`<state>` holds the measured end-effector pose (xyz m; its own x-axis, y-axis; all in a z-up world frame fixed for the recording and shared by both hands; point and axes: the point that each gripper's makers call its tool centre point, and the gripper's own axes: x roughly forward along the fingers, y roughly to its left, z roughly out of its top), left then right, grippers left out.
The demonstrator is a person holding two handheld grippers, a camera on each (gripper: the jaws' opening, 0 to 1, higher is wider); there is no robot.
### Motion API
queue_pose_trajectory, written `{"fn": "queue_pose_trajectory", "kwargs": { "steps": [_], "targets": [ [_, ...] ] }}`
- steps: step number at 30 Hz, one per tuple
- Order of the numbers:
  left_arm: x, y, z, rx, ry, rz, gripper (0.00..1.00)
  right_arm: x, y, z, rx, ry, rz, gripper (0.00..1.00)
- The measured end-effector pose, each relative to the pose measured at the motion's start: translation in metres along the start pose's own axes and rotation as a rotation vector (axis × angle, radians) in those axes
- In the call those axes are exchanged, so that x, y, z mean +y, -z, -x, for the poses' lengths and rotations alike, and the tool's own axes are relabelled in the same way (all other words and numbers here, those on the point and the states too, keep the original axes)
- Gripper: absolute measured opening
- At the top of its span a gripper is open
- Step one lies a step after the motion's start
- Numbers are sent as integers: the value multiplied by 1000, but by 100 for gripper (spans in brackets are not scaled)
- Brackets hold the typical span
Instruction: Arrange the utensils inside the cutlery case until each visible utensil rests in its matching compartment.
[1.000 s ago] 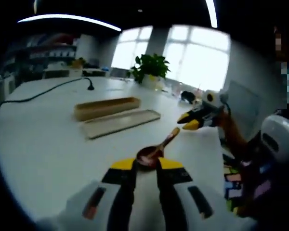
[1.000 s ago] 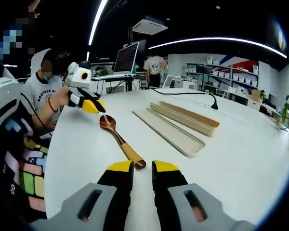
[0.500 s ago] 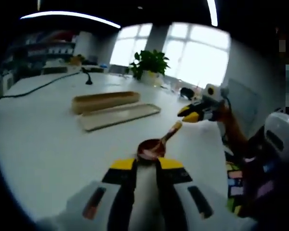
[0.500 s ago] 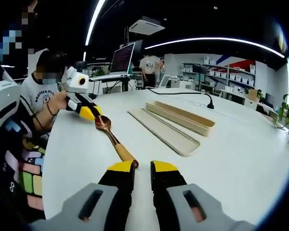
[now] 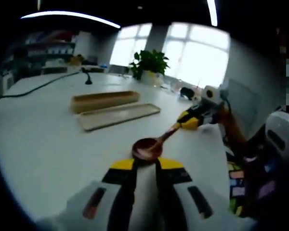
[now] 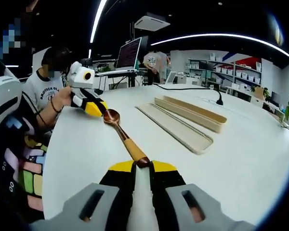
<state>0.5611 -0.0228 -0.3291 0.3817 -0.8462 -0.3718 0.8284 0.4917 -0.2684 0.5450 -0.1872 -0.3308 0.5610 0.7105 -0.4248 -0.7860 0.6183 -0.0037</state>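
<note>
A wooden spoon (image 5: 151, 146) lies on the white table (image 5: 48, 144) between my two grippers, its bowl (image 6: 111, 116) toward the left one. My left gripper (image 5: 146, 164) is open, and the bowl sits just past its tips. My right gripper (image 6: 143, 167) is shut on the end of the spoon's handle (image 6: 135, 151). It shows from the left gripper view as the right gripper (image 5: 190, 121) at the handle's far end. The left gripper (image 6: 94, 108) stands beside the bowl. The open cutlery case (image 5: 105, 101) and its flat lid (image 5: 119, 116) lie side by side farther out; nothing shows inside them.
A potted plant (image 5: 149, 65) stands by the windows beyond the case. A black cable (image 5: 38, 85) runs across the table's far side. A seated person (image 6: 43, 86) is at the table edge, with a laptop (image 6: 128, 54) behind. Bare tabletop spreads around the case lid (image 6: 176, 127).
My right gripper came forward onto the handle end and closed on it. The spoon's bowl has shifted slightly left in front of my left gripper.
</note>
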Motion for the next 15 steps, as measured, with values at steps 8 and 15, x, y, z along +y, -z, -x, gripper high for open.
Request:
{"fn": "queue_pose_trajectory", "kwargs": {
  "steps": [8,15],
  "targets": [
    [-4,-6,0,-26,27,27,17,2,-1,0,-14,-18,-15,11],
    [-12,-17,0,-90,88,99,18,3,-2,-1,-11,-28,28,11]
  ]
}}
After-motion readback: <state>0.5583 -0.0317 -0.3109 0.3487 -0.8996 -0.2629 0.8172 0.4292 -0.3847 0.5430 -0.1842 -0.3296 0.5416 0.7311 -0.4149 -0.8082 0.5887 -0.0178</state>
